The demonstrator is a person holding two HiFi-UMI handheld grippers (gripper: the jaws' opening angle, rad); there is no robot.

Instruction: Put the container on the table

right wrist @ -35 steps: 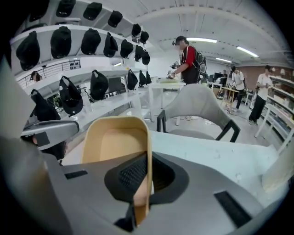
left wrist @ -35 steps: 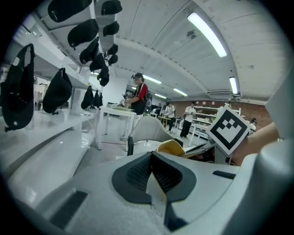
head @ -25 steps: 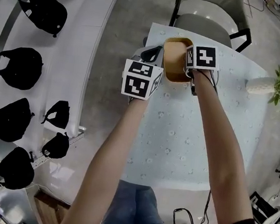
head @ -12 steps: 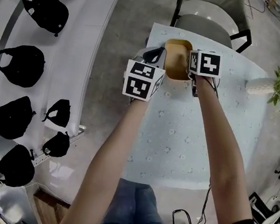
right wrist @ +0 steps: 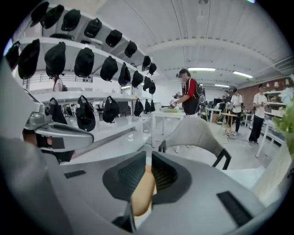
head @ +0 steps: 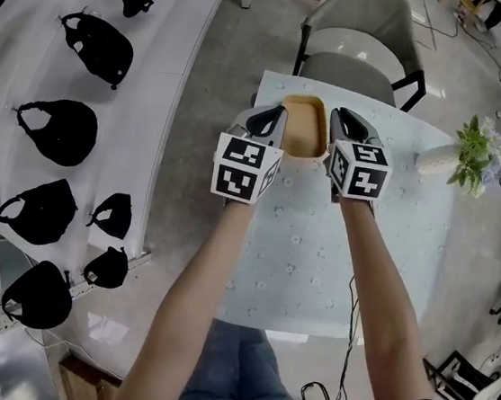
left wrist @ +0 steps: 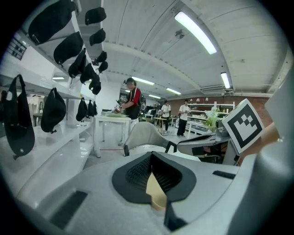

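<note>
Left gripper (head: 270, 121) and right gripper (head: 342, 124) clamp the container (head: 301, 130) rims

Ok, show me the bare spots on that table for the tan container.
Widest bare patch: the white floral table from the grippers to its near edge, partly under the forearms. A smaller one lies between the right gripper and the white vase. Crowded: the far left corner, with the tan rectangular container and left gripper.

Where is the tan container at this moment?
In the head view the tan container is at the table's far edge, just before the grey chair, held between the left gripper and the right gripper, one on each side wall.
</note>
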